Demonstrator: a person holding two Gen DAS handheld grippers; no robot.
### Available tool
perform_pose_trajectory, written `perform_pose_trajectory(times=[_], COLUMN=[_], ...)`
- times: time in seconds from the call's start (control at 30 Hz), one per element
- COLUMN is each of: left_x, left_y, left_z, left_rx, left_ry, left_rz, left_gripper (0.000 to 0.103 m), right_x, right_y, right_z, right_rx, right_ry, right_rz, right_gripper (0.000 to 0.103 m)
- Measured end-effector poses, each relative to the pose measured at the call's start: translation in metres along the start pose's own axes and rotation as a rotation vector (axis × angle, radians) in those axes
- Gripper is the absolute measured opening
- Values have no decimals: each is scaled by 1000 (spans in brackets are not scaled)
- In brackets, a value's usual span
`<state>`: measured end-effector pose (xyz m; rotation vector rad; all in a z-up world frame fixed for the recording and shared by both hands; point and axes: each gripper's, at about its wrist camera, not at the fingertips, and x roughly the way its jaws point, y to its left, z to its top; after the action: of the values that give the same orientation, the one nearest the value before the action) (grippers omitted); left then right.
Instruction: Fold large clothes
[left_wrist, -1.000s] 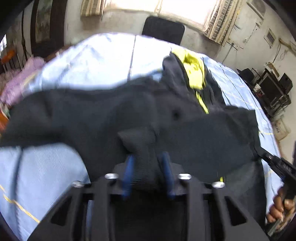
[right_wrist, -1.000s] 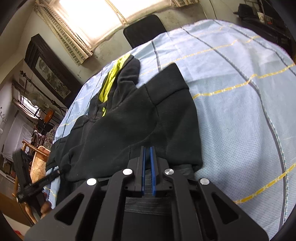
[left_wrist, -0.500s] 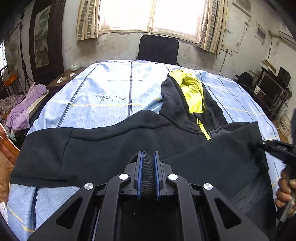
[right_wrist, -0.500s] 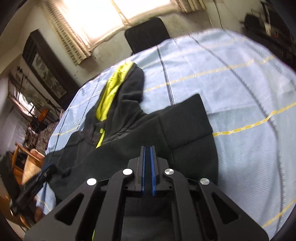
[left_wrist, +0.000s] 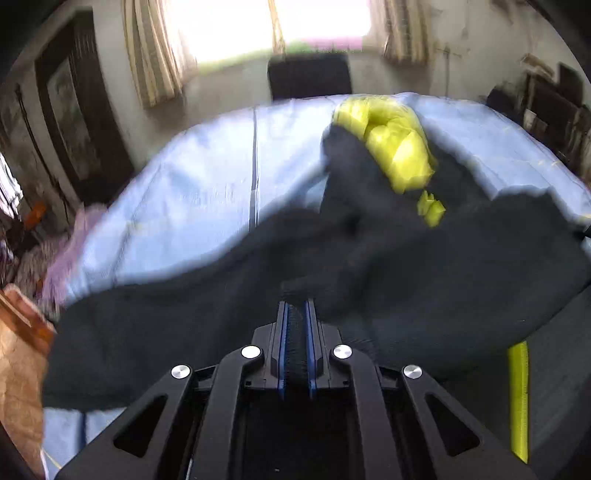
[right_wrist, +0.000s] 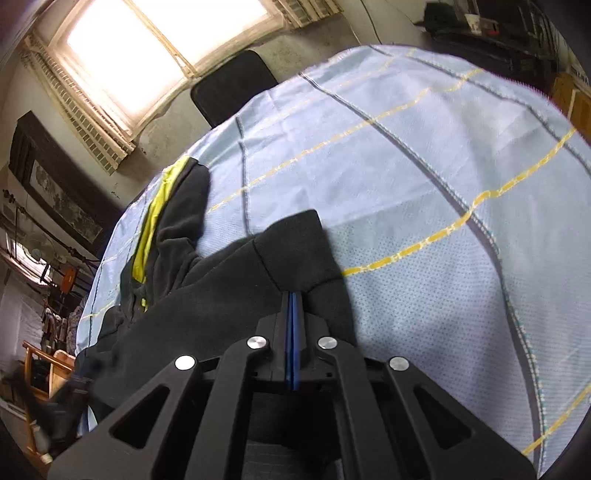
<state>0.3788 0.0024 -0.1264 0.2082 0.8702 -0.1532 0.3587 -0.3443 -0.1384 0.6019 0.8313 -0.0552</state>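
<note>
Looking along the left gripper (left_wrist: 295, 314), the view has gone blurred since half a second ago: the hoodie (left_wrist: 369, 258), then flat and sharp on the bed (left_wrist: 192, 184), now bunches up, its yellow hood (left_wrist: 391, 147) crumpled, so a fold seems under way. The gripper stays clamped on dark fabric directly ahead. In the right view, the right gripper (right_wrist: 294, 299) stays pinched on the hem, the sleeve cuff (right_wrist: 295, 247) drawn closer.

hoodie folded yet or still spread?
Partly folded. The black hoodie has a sleeve cuff doubled over its body; the yellow-lined hood lies out on the blue sheet.
</note>
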Motion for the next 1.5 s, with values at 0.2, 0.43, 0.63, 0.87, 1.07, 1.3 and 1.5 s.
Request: perform_pose_trajectory(times=[0.2, 0.43, 0.63, 0.87, 1.07, 1.3, 1.5], left_x=[-23, -3, -7, -45, -70, -69, -48], left_y=[18, -16, 4, 65, 156, 204, 184], left_z=[2, -3, 1, -14, -69, -94, -79], left_rx=[-67, 45, -42, -283, -543, -807, -849], left_ry=[-14, 7, 15, 20, 59, 63, 74], left_rz=[-41, 2, -28, -31, 14, -119, -191], left_gripper=[26, 36, 52, 62, 63, 63, 63], right_x=[4, 46, 10, 0, -56, -65, -52], right_y=[43, 44, 68, 69, 85, 82, 66], right_z=[-1, -10, -23, -59, -84, -94, -90], right_rx=[-111, -121, -219, -177, -235, -233, -151], right_ry=[41, 144, 121, 219, 129, 132, 172], right_rz=[111, 91, 188, 180, 262, 304, 331], right_gripper=[4, 0, 7, 33, 38, 41, 41])
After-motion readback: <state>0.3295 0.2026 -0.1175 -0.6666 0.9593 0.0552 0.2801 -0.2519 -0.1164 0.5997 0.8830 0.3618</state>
